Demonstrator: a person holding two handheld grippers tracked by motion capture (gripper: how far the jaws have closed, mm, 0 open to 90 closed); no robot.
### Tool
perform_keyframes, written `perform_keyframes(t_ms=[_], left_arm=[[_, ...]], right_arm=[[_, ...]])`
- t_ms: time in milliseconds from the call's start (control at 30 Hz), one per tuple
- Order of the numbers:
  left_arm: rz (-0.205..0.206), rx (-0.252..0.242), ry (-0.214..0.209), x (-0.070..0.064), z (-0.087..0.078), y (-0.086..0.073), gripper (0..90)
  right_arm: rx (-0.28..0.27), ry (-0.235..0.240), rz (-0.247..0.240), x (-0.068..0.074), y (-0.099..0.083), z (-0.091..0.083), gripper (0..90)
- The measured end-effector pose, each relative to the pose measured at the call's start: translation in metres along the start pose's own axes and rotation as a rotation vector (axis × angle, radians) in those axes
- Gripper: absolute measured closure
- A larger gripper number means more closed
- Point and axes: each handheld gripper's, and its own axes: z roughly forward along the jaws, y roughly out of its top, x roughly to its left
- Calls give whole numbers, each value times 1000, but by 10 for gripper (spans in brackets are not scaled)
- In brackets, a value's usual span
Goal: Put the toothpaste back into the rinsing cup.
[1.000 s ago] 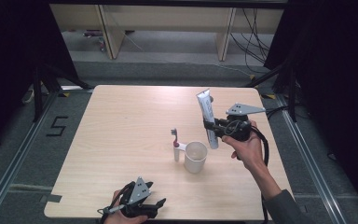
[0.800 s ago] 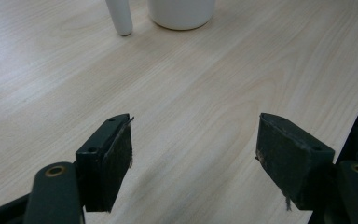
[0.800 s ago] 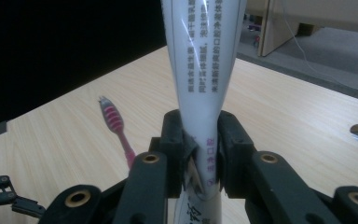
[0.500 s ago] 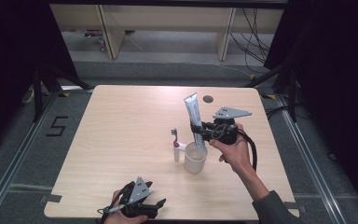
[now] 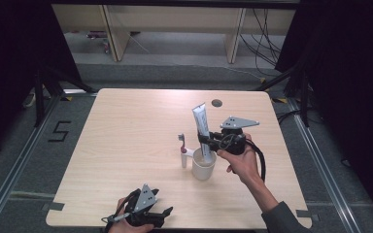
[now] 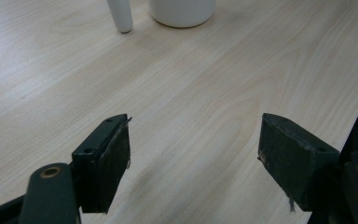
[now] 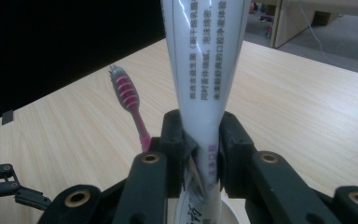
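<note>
Right tool (image 5: 205, 141) clenched on toothpaste tube (image 5: 201, 124), held upright w/ lower end over white cup (image 5: 203, 165) mid-worktop (image 5: 126, 126). Pink toothbrush (image 5: 182, 145) stands just left of cup. Left tool (image 5: 162, 213) released, jaws wide, near edge

Black tools (image 5: 209, 142) — grey triangular plates, dark sleeve (image 5: 284, 218).
</note>
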Motion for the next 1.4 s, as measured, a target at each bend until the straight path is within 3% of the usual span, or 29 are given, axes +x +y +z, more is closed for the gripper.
perform_keyframes(t_ms=[167,333,400,500,533,567,633,800,867,933,967,1067,1167,1200,1400], left_arm=[[0,-2,0,0,0,0,251],[-15,-18,-4,-1,1,0,251],[-2,-6,-2,0,0,0,251],[-16,-18,-1,-2,1,0,252],[-15,-18,0,-2,1,0,252],[-1,-6,-1,-1,0,0,252],[-17,-20,0,-2,1,0,253],[-4,-7,-3,-1,0,0,253],[-11,-12,-2,-2,1,-1,253],[-5,-7,-2,-1,1,0,253],[-5,-6,-4,-1,0,0,253],[-14,-16,-2,-2,1,-1,253],[-6,-7,-4,-1,0,0,253],[-5,-7,-2,-1,1,0,253],[-4,-7,-1,-1,1,0,253]], right_arm=[[7,15,28,3,-8,3,748],[10,22,6,2,-13,5,748],[18,19,38,5,-16,4,748],[21,20,13,3,-19,4,748],[26,18,30,4,-21,3,748],[18,19,18,4,-22,4,748],[24,19,18,3,-26,4,749],[24,12,12,2,-31,4,749],[44,14,30,3,-34,3,749],[41,27,23,3,-35,4,749],[35,10,9,2,-36,3,749],[51,13,37,4,-37,2,749],[44,2,3,2,-38,2,749],[41,20,32,4,-39,3,749],[58,26,20,3,-41,3,749]])
